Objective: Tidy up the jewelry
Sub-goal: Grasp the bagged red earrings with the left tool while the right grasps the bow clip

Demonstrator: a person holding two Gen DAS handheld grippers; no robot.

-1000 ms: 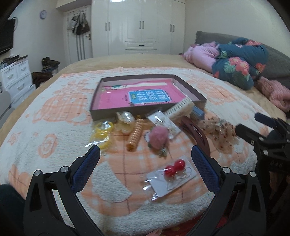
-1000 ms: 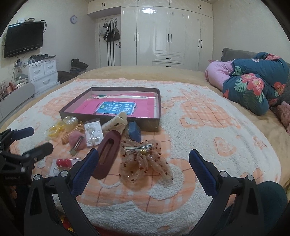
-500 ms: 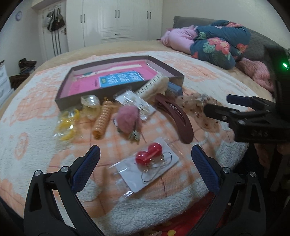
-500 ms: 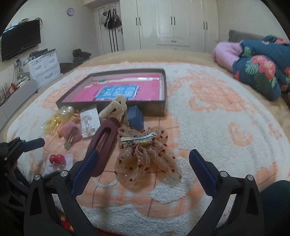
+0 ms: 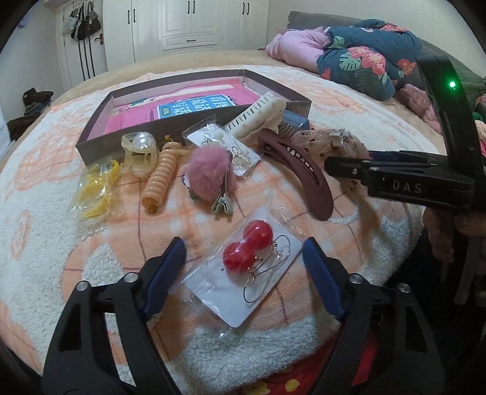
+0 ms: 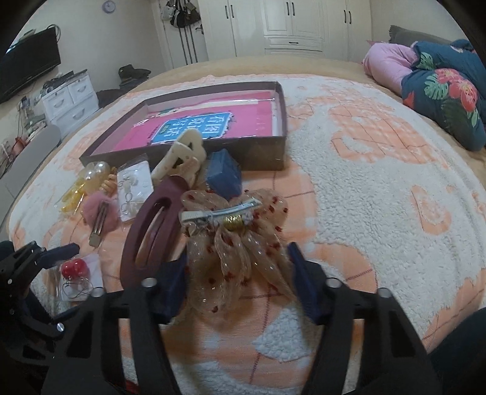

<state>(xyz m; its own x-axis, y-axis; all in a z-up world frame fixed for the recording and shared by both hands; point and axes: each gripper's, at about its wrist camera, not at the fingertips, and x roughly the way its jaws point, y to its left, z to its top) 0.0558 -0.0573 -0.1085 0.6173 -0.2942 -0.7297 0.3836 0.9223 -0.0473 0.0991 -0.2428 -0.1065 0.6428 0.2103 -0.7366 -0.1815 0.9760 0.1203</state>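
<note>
Gauzy bow clip (image 6: 234, 243) could bunch or slip as the right gripper (image 6: 237, 282) jaws close around it; left gripper (image 5: 243, 267) jaws, closing, straddle the earring card (image 5: 243, 273) near the bed's edge, untouched.

Soft, even indoor light fills both views, with faint shadows and glossy glare on the white wardrobe doors (image 5: 194, 24). Fisheye bending curves the edges (black corners vignette), and fine detail looks slightly soft.

Box (image 5: 194, 121) at twelve o'clock on blanket (image 5: 45, 273); clips before it; earring card (image 5: 243, 279) at six, bow (image 6: 237, 243) at three.
</note>
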